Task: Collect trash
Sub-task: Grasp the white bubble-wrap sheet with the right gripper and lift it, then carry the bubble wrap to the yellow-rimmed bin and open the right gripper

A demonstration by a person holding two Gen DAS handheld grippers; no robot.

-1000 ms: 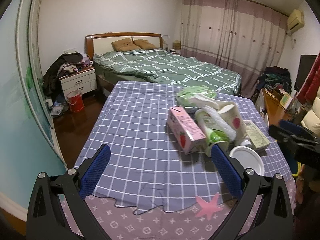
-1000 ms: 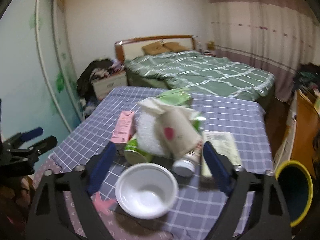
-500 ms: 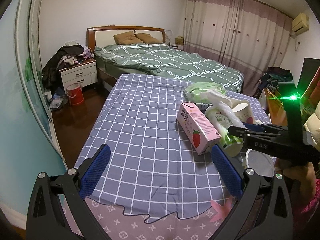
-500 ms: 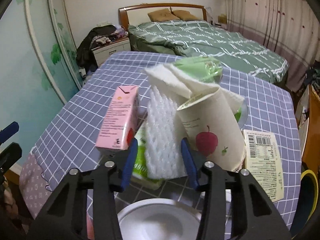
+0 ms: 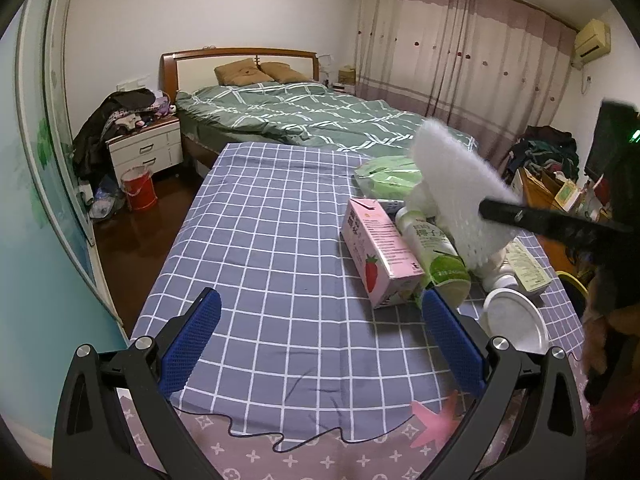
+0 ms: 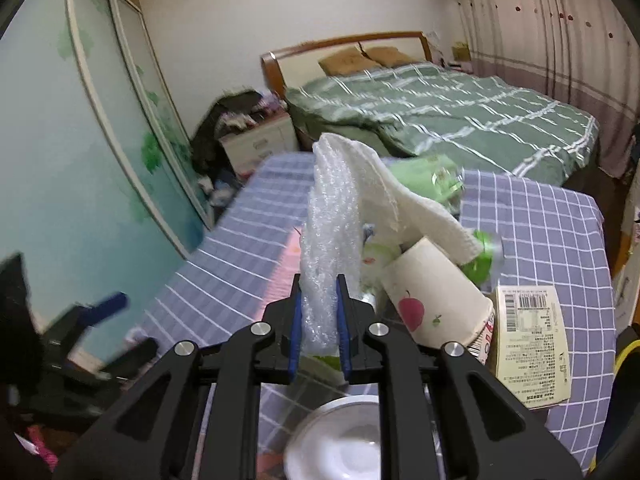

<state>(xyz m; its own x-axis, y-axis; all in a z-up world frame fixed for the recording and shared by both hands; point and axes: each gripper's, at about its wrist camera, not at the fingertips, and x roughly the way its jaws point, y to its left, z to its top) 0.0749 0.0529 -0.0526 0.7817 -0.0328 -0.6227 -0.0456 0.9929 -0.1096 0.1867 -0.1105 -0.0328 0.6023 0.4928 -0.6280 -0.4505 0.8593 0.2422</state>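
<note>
Gripping the bubble wrap (image 6: 326, 256) tight, the right gripper (image 6: 319, 322) lifts it off the trash pile near the table's (image 5: 260, 240) right edge; the left gripper (image 5: 316, 336) gapes empty. Next: carrying it to a bin.

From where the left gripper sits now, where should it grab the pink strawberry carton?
Grip the pink strawberry carton across its long flat side faces near the middle, coming from above. It lies on its side, and the green bottle crowds its right face.
</note>
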